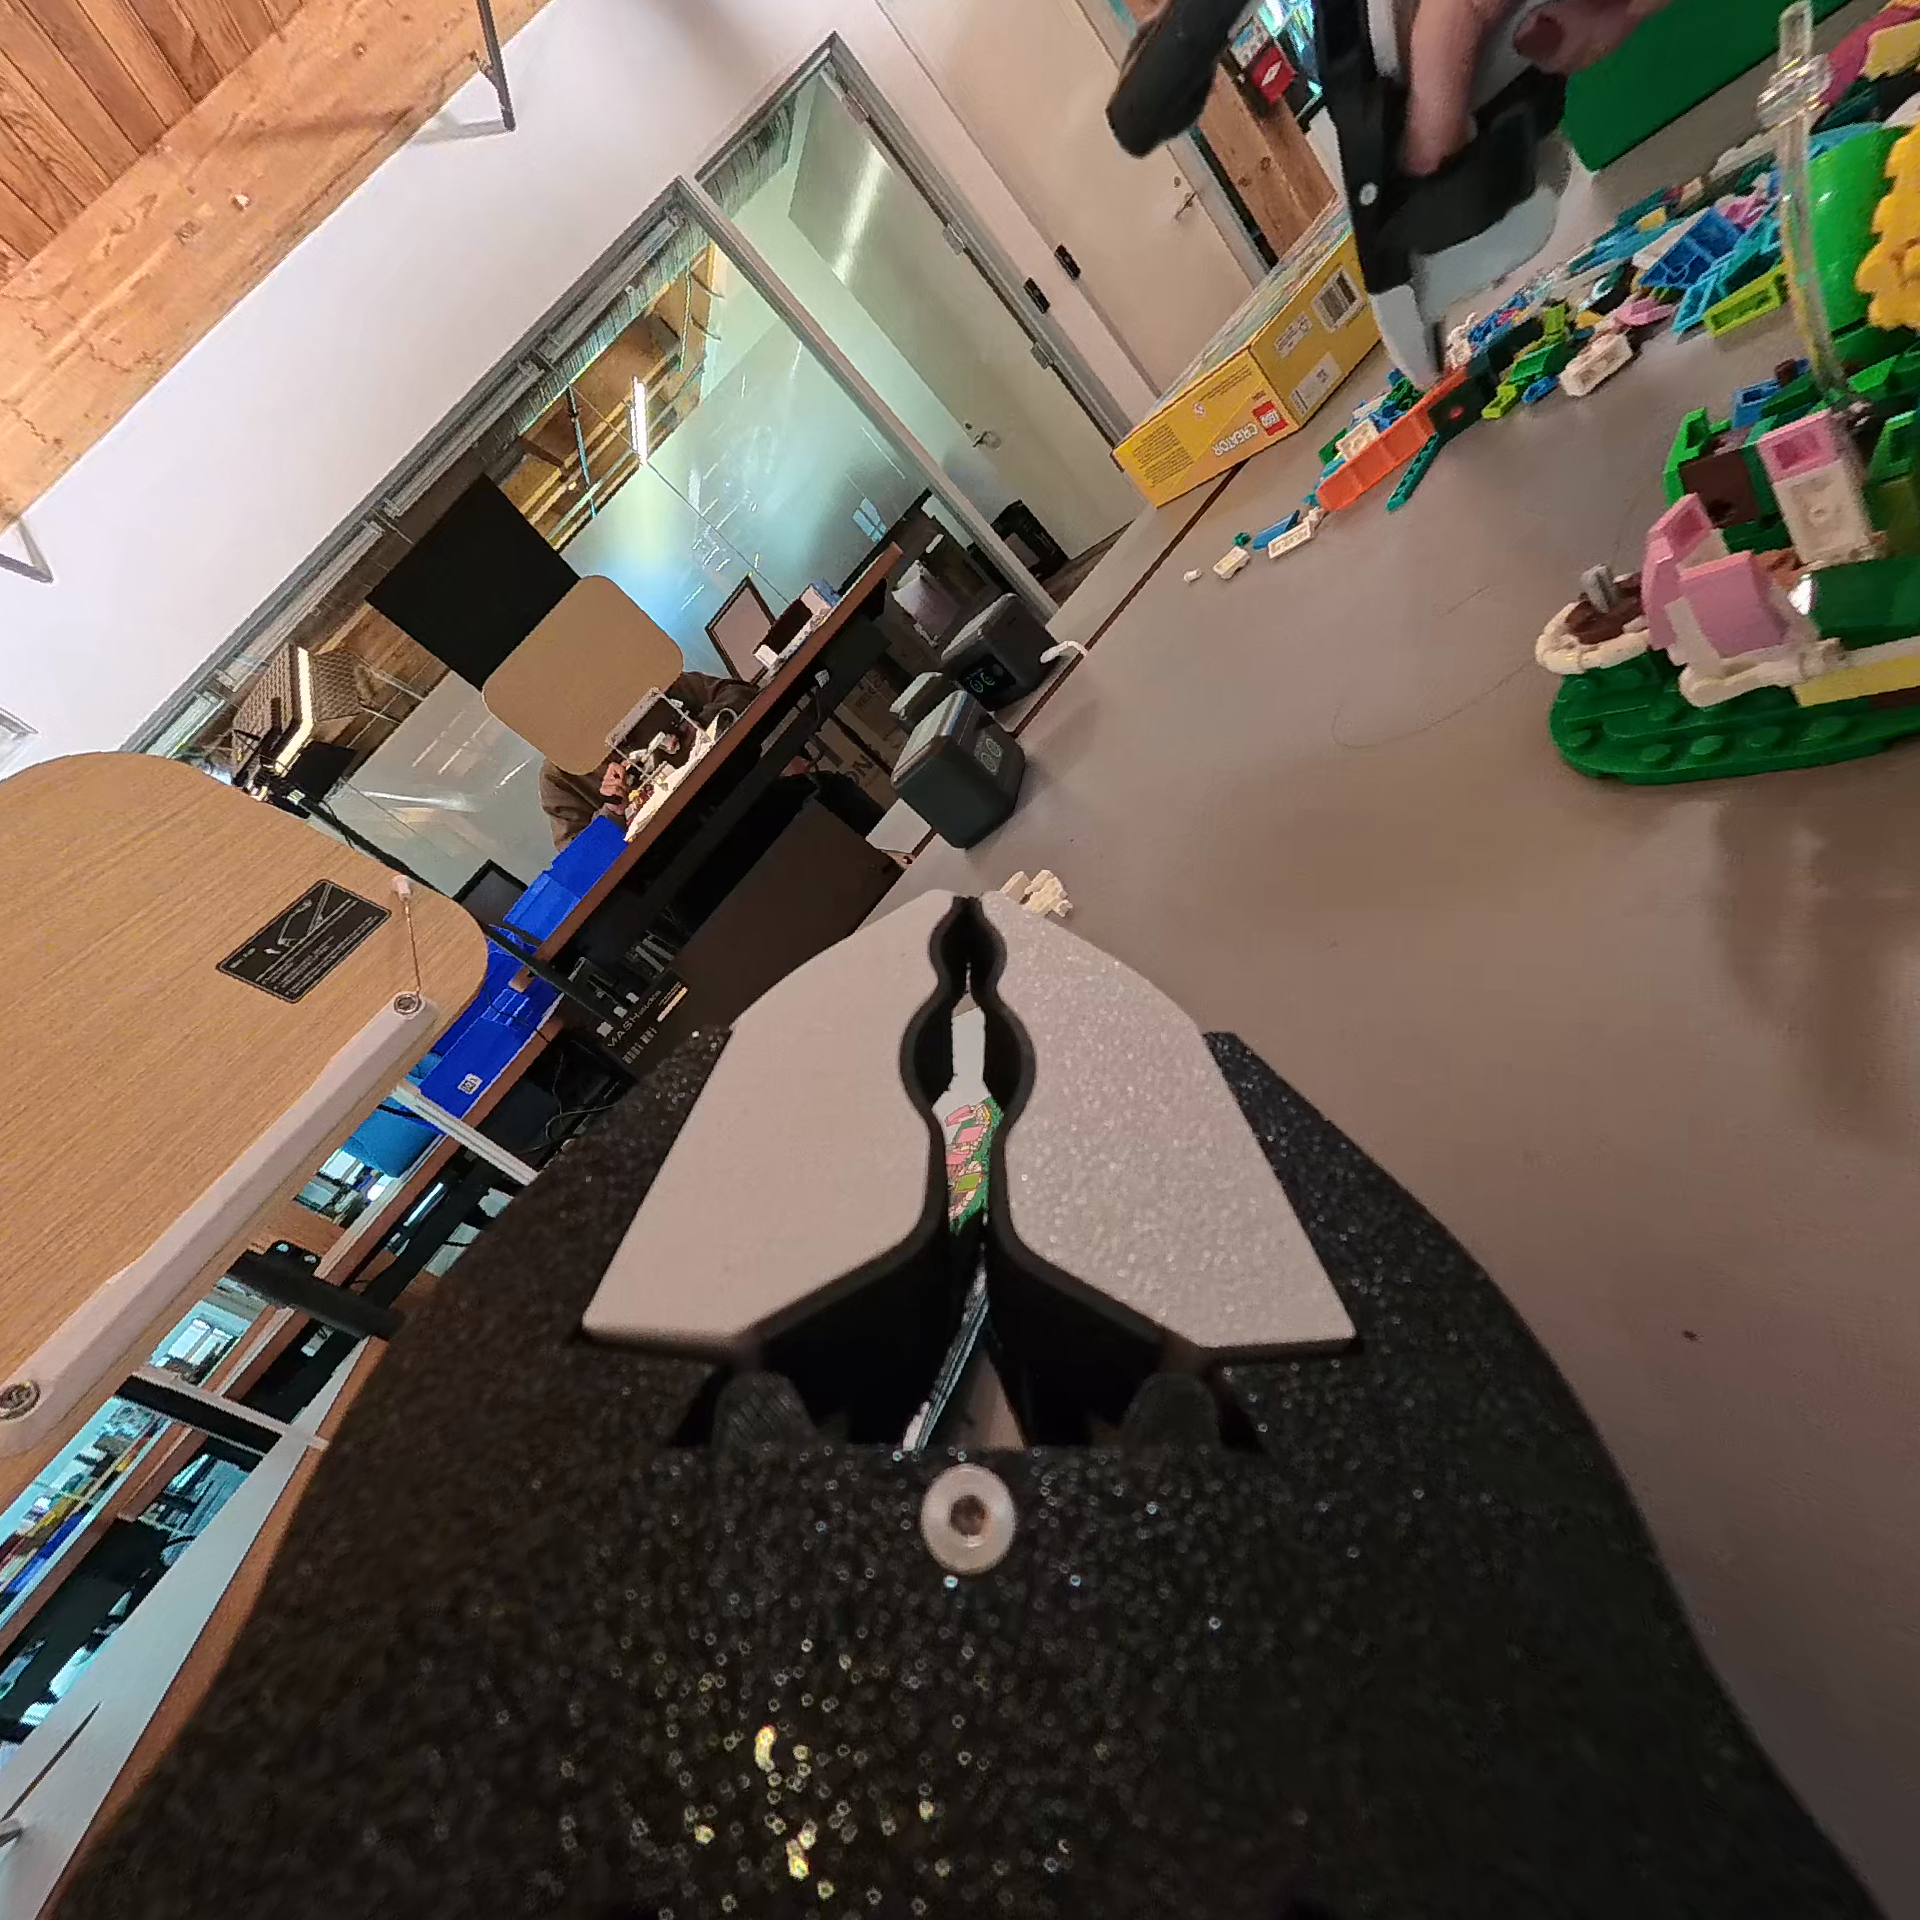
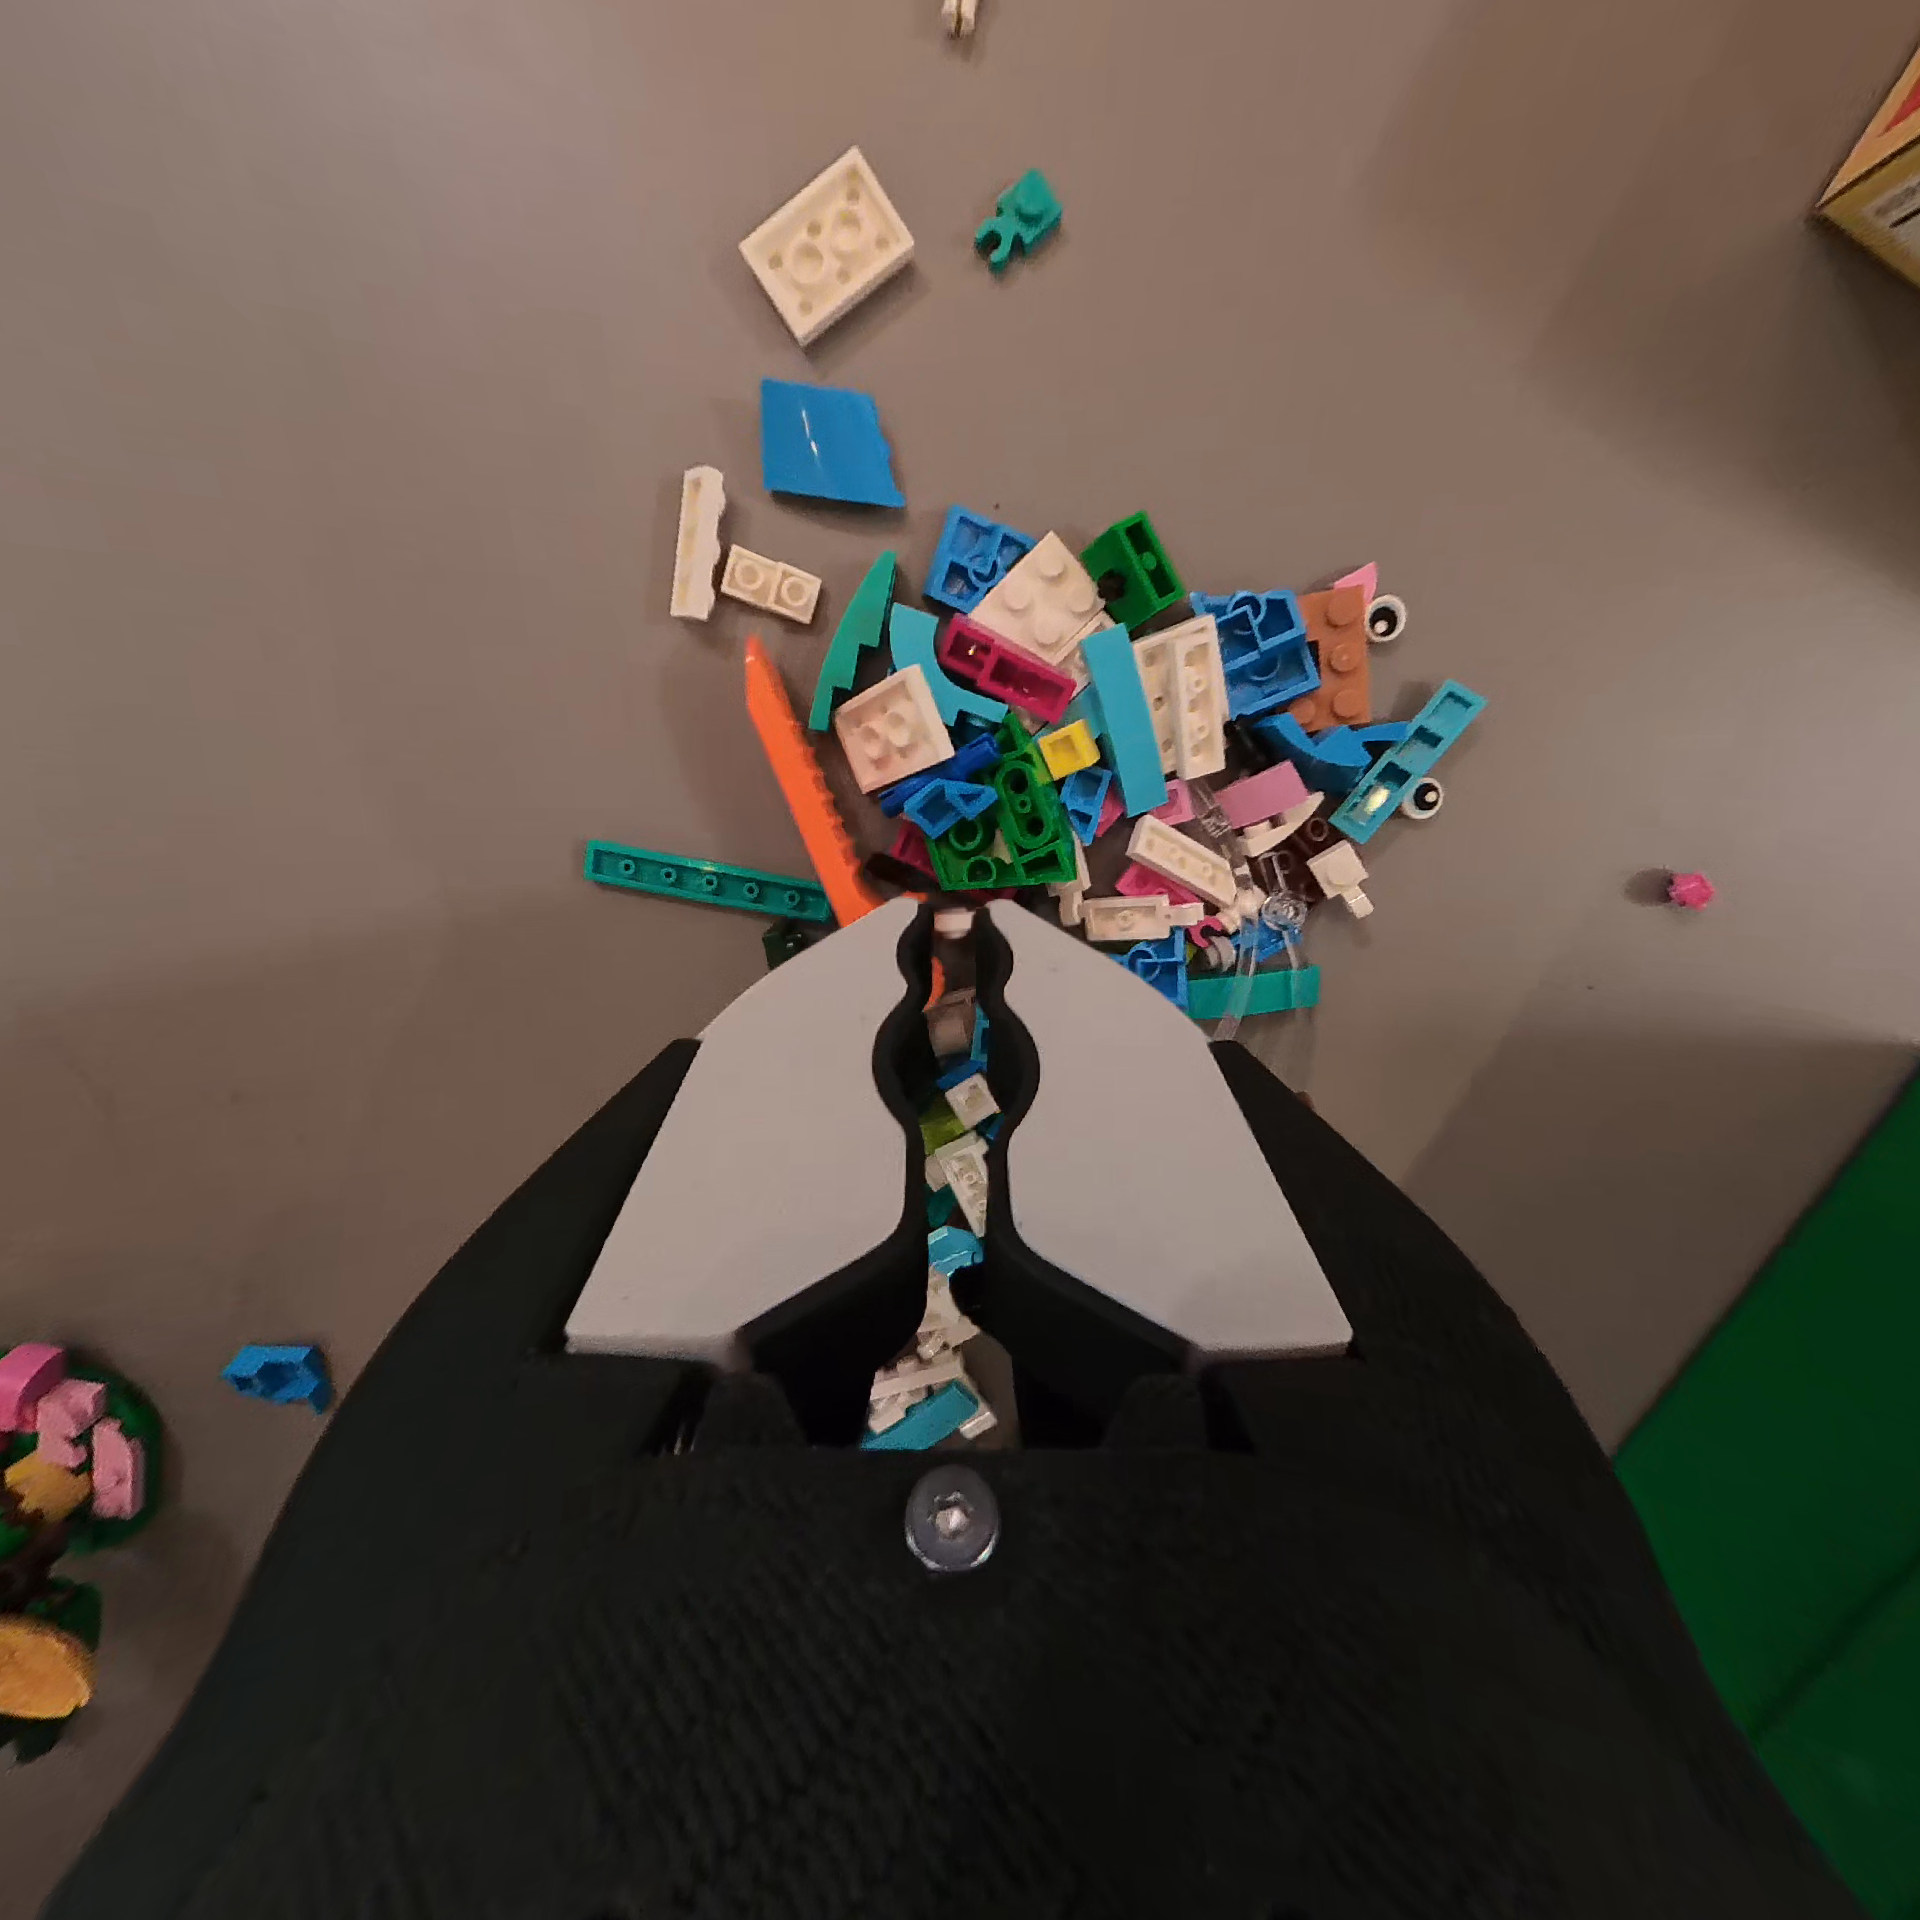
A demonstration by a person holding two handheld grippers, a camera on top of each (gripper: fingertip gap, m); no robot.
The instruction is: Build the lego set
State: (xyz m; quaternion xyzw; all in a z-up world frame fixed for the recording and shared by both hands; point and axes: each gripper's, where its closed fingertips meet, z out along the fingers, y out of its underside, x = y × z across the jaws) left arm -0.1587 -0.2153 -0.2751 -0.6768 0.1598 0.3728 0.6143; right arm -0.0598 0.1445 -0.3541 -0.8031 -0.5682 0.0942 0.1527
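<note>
My right gripper (image 2: 954,920) points down at the near edge of a pile of loose lego pieces (image 2: 1091,748) on the grey table. Its jaws are closed on a small white piece (image 2: 954,923) at the tips. The left wrist view shows it far off (image 1: 1423,260), held by a hand, tips down in the pile (image 1: 1662,270). My left gripper (image 1: 971,914) is shut and empty, low over the table, with printed paper showing under its jaws. The partly built model (image 1: 1766,623), a green base with pink blossoms, stands to its right; it also shows at the lower left of the right wrist view (image 2: 62,1455).
A yellow lego box (image 1: 1247,395) lies at the table's far edge; it also shows in the right wrist view (image 2: 1881,208). A green sheet (image 2: 1818,1403) lies to the right. A small white piece (image 1: 1039,891) sits just past my left tips. A long orange piece (image 2: 800,790) and a teal strip (image 2: 707,881) lie beside the pile. One gripper's finger ends stand about 40 cm off the other's.
</note>
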